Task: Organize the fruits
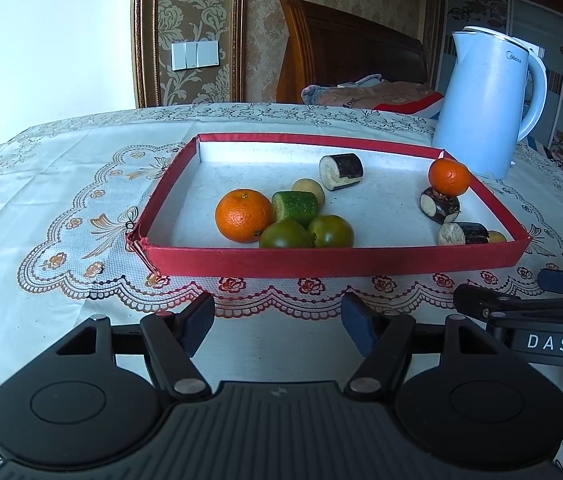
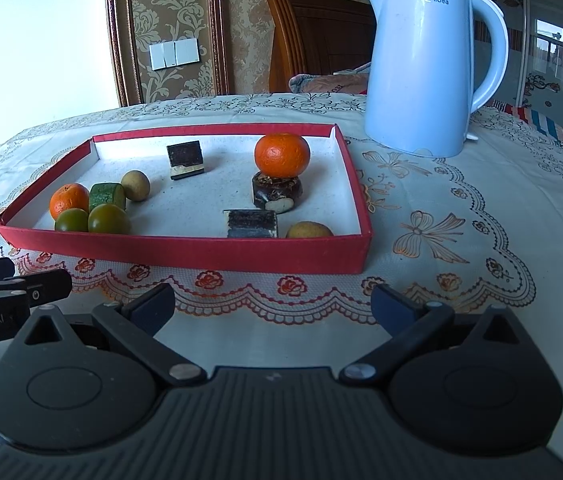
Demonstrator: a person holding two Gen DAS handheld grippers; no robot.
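Fruits [image 1: 244,215] fill a red tray [image 1: 333,261] on a lace tablecloth [image 1: 65,184] beside a kettle [image 1: 485,104]; both hand-held grippers gape empty.

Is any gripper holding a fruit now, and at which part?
Nothing is held. The left gripper and right gripper are open, short of the red tray.

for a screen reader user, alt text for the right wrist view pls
A red tray on a lace tablecloth holds oranges, green fruits and dark cut pieces, one orange stacked on a piece. A blue kettle stands behind; the right gripper waits open.
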